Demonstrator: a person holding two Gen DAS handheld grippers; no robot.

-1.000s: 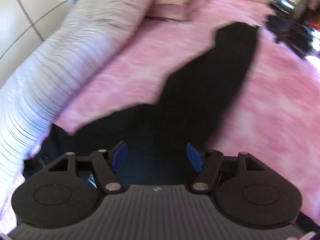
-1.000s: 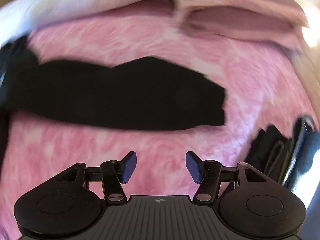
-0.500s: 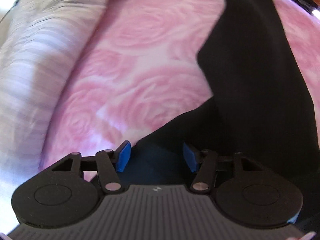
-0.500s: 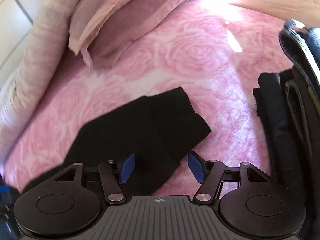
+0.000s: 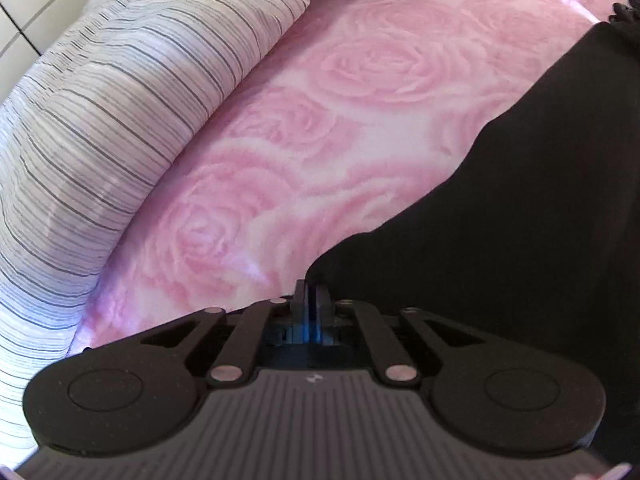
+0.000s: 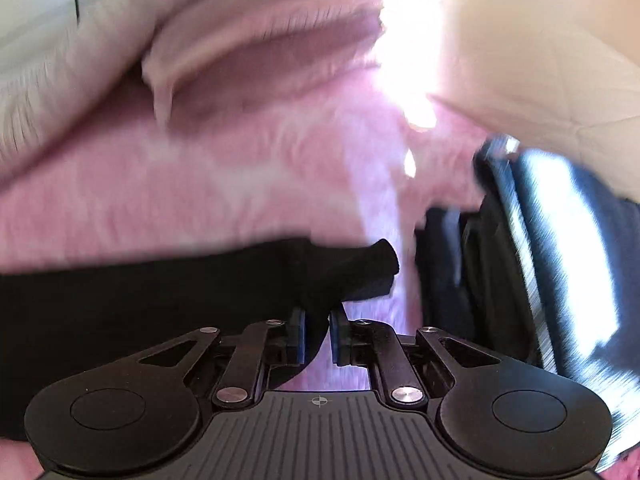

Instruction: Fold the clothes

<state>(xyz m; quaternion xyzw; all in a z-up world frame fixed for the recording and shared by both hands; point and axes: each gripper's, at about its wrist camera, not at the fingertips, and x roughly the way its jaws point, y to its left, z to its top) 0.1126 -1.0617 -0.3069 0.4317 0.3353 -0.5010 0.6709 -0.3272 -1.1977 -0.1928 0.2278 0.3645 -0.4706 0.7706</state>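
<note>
Here the left gripper (image 5: 311,300) is pinched closed on the near edge of the black garment (image 5: 520,240), its blue-padded fingers pressed together with dark cloth running up from between them. The garment spreads away to the right and far right across the pink rose-patterned bedspread (image 5: 320,128), which lies bare to the left of it. Along the left side of the bed a grey-striped duvet (image 5: 120,100) is bunched up, touching the bedspread's edge.

In the right wrist view (much of it smeared by motion blur) the right gripper (image 6: 317,334) is clenched on a bunched fold of the same black garment (image 6: 160,292), the cloth squeezed between the two blue pads. From there the garment stretches left, with a short cuff-like end poking out to the right just beyond the fingers. Far behind it sits a pink pillow (image 6: 260,52), and to the right lies a pile of dark clothes (image 6: 480,272), blurred.
</note>
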